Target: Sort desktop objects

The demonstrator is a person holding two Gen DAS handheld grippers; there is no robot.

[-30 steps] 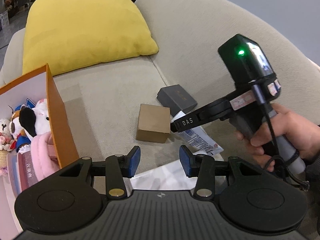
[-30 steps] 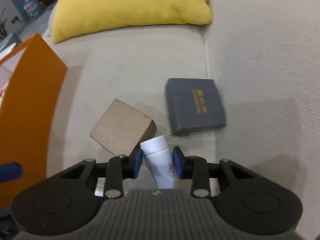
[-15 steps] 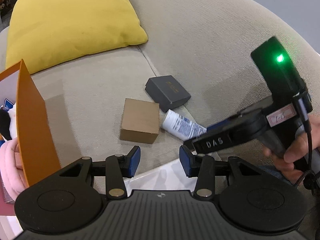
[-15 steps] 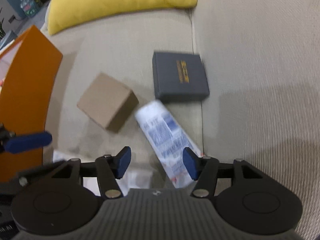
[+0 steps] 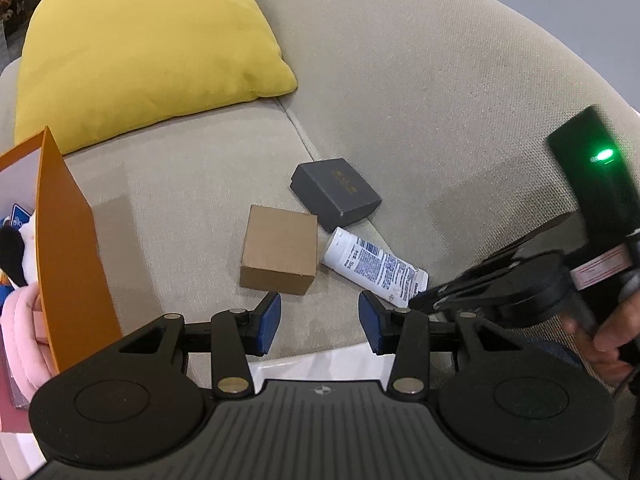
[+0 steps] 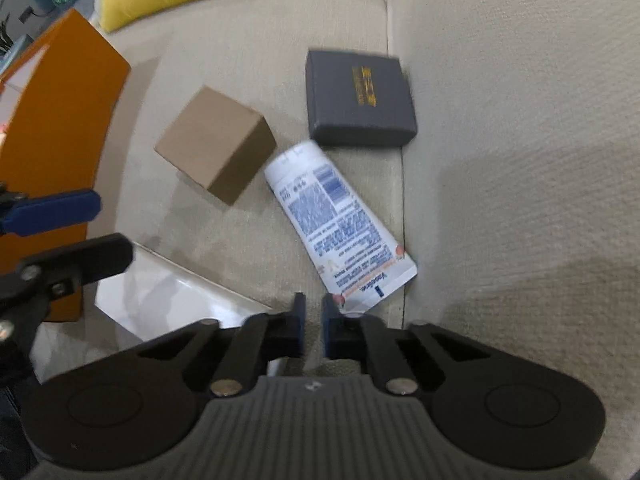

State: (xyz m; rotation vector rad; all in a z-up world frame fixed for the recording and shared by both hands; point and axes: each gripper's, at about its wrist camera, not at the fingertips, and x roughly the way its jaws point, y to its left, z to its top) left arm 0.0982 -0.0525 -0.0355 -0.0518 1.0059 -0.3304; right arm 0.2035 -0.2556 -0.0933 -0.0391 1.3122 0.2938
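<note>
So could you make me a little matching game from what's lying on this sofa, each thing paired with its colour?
Things:
1. cushion
2. flat box with gold lettering
3. cube-shaped box
4. tube

Colours:
a. white with blue print
b. plain brown
c. yellow
d. dark grey

Pairs: 1-c, 2-d, 3-b, 4-a

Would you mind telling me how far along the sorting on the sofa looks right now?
Partly done: soft toys already sit in the orange box. Nothing is in hand: the right gripper is shut on nothing, its jaws having just closed, and the left gripper is open. Left on the beige sofa cushion: the white printed tube, brown cardboard box and dark grey flat box.
</note>
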